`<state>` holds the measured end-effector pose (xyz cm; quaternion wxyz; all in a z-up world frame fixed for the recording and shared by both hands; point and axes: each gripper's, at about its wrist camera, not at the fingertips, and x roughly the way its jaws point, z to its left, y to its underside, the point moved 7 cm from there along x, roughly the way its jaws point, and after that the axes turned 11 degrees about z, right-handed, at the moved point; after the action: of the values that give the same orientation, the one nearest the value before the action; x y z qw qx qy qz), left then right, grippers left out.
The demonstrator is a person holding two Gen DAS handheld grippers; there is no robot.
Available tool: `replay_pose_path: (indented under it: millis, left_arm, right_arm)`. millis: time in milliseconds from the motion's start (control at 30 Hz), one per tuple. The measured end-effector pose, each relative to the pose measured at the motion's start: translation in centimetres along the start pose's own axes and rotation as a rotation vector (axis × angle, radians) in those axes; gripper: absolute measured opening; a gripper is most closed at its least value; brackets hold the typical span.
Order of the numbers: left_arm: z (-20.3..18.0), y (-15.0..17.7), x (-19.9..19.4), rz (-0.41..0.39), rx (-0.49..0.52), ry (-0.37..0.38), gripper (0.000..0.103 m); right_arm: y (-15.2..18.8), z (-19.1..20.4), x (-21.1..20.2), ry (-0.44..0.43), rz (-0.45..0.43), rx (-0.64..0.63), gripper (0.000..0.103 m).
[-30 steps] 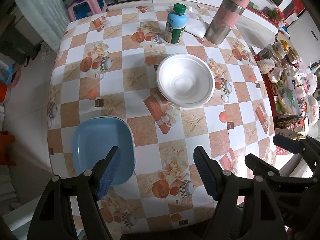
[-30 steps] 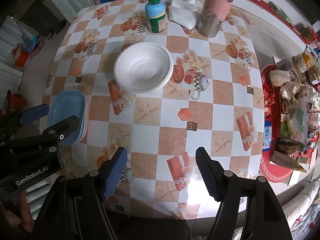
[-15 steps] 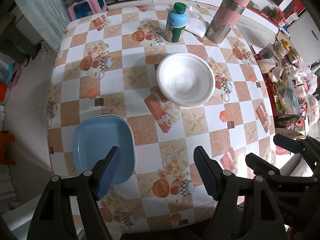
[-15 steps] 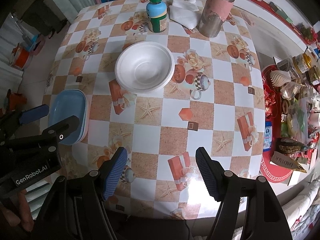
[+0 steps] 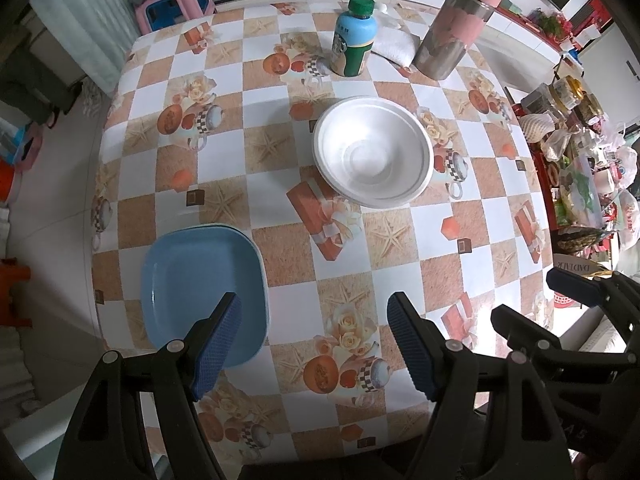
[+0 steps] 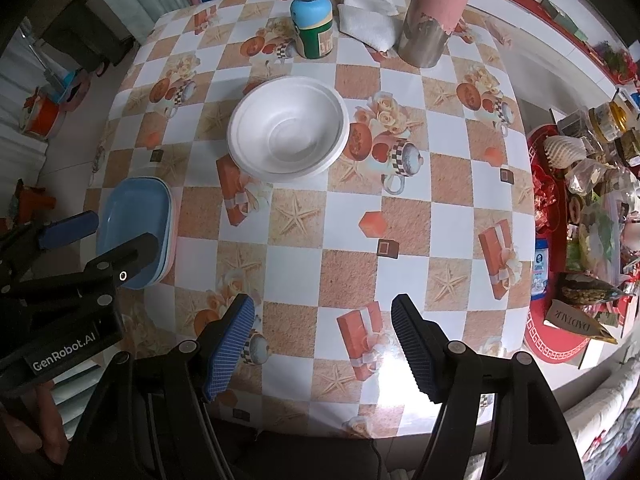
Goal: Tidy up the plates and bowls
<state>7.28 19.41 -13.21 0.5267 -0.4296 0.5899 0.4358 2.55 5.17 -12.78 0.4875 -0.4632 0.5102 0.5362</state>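
Observation:
A stack of white foam bowls (image 5: 373,151) (image 6: 287,130) sits near the middle of the checkered table (image 5: 280,160). A stack of square blue plates (image 5: 202,282) (image 6: 134,224) rests at the table's near-left edge. My left gripper (image 5: 314,342) hangs open high above the table, its left pad over the blue plates, nothing between its pads. My right gripper (image 6: 322,344) is also open and empty, high above the table's near edge. Each gripper shows at the edge of the other's view.
A blue bottle with a green cap (image 5: 354,38), a folded white cloth (image 6: 370,24) and a tall pink-and-steel flask (image 5: 458,20) stand at the far side. A cluttered red tray with jars and bags (image 6: 588,208) sits to the right. A pink stool (image 5: 172,0) stands beyond the table.

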Motion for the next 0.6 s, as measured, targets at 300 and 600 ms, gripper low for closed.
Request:
replay_pose_path:
  millis: [300, 600]
  left_arm:
    - [-0.2, -0.6, 0.6, 0.02, 0.002, -0.003, 0.078]
    - [-0.4, -3.7, 0.9, 0.017, 0.0, -0.012, 0.078]
  right_arm:
    - [-0.6, -0.6, 0.5, -0.011, 0.019, 0.005, 0.072]
    - [-2.9, -2.0, 0.2, -0.038, -0.018, 0.041, 0.072]
